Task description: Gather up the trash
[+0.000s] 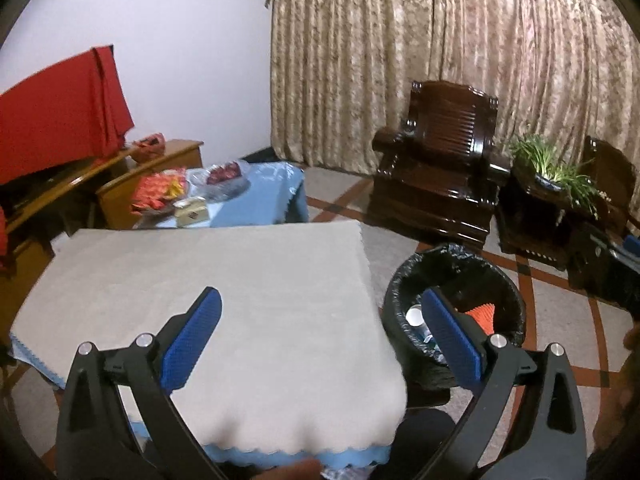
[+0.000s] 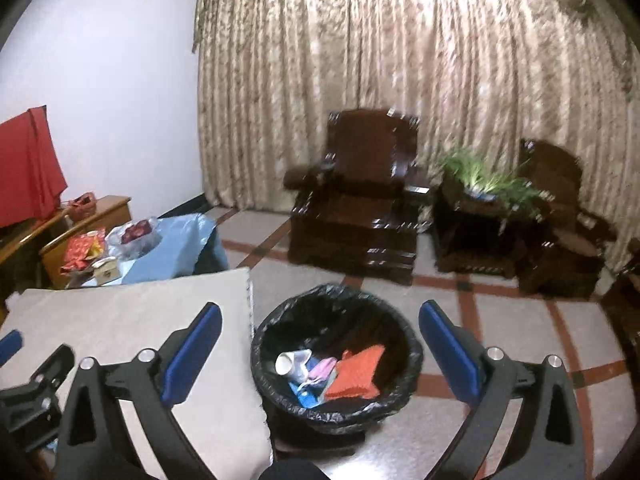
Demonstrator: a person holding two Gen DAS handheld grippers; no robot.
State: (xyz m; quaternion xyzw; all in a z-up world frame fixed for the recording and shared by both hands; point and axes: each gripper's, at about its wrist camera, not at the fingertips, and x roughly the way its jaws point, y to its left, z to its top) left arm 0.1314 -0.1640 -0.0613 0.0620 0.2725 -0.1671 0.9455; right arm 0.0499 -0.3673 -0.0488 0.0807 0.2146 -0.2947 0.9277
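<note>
A trash bin [image 2: 336, 360] lined with a black bag stands on the floor right of the table; it also shows in the left wrist view [image 1: 454, 312]. Inside lie a white paper cup [image 2: 285, 362], an orange-red wrapper [image 2: 358, 372] and pink and blue scraps [image 2: 316, 376]. My right gripper [image 2: 320, 344] is open and empty, held above the bin. My left gripper [image 1: 322, 328] is open and empty above the table with the beige cloth [image 1: 224, 300], whose top is bare. The left gripper's tip shows at the left edge of the right wrist view [image 2: 10, 346].
A low table with a blue cloth [image 1: 256, 196] holds red snack packets, a bowl and a small box. Dark wooden armchairs [image 2: 360, 200] and a potted plant [image 2: 484, 184] stand before the curtain. A wooden cabinet with a red cloth [image 1: 60, 120] is at left.
</note>
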